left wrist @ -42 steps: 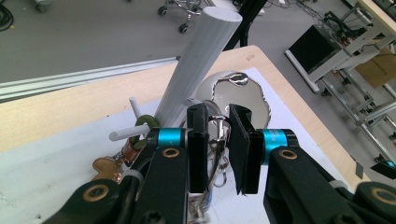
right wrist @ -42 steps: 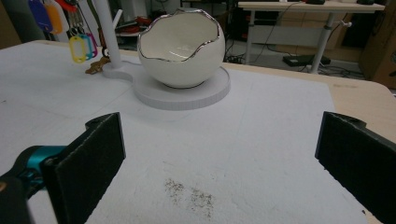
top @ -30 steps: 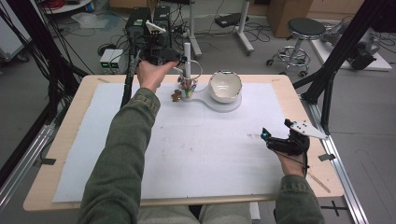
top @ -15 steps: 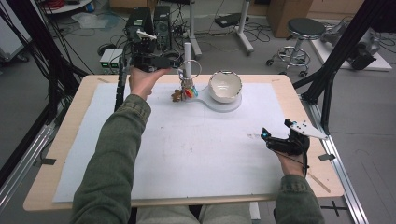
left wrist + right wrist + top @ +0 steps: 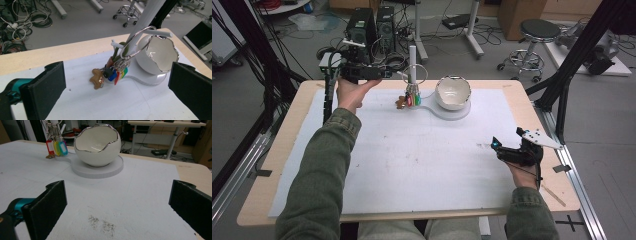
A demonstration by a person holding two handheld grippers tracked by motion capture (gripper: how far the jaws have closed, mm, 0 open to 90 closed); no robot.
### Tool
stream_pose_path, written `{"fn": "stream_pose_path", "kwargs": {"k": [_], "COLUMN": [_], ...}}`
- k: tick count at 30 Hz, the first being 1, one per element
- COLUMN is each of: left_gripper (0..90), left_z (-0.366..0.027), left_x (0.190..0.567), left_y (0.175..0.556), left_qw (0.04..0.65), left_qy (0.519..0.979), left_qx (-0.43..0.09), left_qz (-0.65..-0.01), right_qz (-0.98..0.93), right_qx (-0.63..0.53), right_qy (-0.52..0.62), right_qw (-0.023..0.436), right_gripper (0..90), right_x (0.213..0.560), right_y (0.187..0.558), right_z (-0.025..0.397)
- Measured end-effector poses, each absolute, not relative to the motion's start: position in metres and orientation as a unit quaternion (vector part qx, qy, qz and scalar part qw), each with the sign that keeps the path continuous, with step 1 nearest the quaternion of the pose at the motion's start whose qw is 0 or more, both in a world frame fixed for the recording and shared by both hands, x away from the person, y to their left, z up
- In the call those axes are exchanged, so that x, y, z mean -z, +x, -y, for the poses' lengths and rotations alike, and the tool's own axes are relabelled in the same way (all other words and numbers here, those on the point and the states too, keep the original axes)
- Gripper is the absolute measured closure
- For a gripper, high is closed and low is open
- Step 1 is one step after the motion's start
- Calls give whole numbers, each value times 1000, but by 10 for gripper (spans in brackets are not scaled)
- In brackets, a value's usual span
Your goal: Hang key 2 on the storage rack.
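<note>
A bunch of keys with coloured tags [image 5: 411, 100] hangs by a large metal ring [image 5: 136, 41] from a white post [image 5: 412, 60] at the back of the table. Red, yellow and blue tags [image 5: 56, 147] and a brown charm [image 5: 96, 78] dangle down to the mat. My left gripper [image 5: 384, 74] hovers just left of the post, open, with nothing between its jaws [image 5: 117, 85]. My right gripper [image 5: 499, 148] rests low near the table's right side. It is open and faces the bowl [image 5: 117, 207].
A white eggshell-shaped bowl [image 5: 453, 92] with a silver rim stands on the flat white base [image 5: 462, 114] that also carries the post. A white mat [image 5: 422, 160] covers most of the wooden table. Dark specks [image 5: 102, 223] mark the mat before the right gripper.
My left gripper has drawn back to the left, away from the post, and the key bunch stays hanging there. The right gripper has not moved.
</note>
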State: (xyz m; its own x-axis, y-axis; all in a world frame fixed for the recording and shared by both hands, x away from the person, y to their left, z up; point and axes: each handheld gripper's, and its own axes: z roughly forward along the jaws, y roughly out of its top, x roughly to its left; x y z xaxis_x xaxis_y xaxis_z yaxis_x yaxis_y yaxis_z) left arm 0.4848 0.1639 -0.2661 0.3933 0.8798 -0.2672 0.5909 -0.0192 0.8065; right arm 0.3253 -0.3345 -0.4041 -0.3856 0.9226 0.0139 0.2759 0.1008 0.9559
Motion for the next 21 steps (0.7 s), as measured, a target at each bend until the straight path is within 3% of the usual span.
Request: {"fn": "stream_pose_path", "kwargs": {"k": [21], "left_gripper": [16], "left_z": [-188], "left_x": [299], "left_y": [461], "left_qw": [467], "left_qy": [680], "left_qx": [-162], "left_qz": [-542], "right_qz": [-670], "right_qx": [-496], "right_qy": [446], "right_qw": [326], "right_gripper": [7], "right_x": [404], "right_y": [325], "right_z": [333]}}
